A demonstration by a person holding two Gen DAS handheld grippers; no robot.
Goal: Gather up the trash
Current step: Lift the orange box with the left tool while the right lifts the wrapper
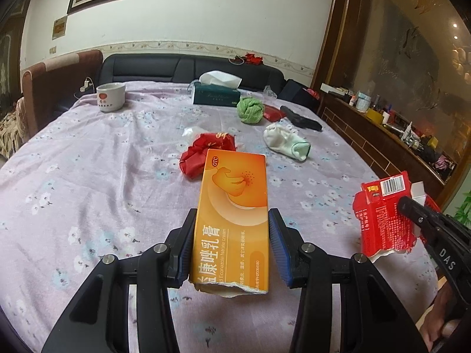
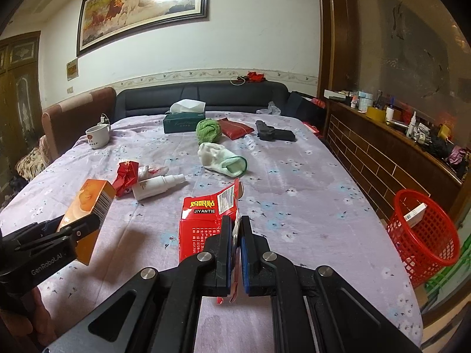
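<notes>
My left gripper (image 1: 232, 214) is shut on an orange medicine carton (image 1: 235, 206), its torn end toward the camera, held just above the flowered table. The same orange carton (image 2: 88, 206) and the left gripper (image 2: 88, 223) show at the left of the right wrist view. My right gripper (image 2: 235, 220) is shut on a torn, flattened red packet (image 2: 203, 223); that red packet (image 1: 382, 214) appears at the right of the left wrist view. On the cloth lie a crumpled red wrapper (image 2: 126, 176) and a small white spray bottle (image 2: 156, 186).
A red mesh basket (image 2: 424, 232) holding a white box stands off the table's right edge. Farther back lie a white sock (image 2: 220, 158), a green cloth ball (image 2: 207, 131), a red pouch (image 2: 235, 128), a black toy pistol (image 2: 273, 132), a tissue box (image 2: 182, 120) and a mug (image 2: 97, 136).
</notes>
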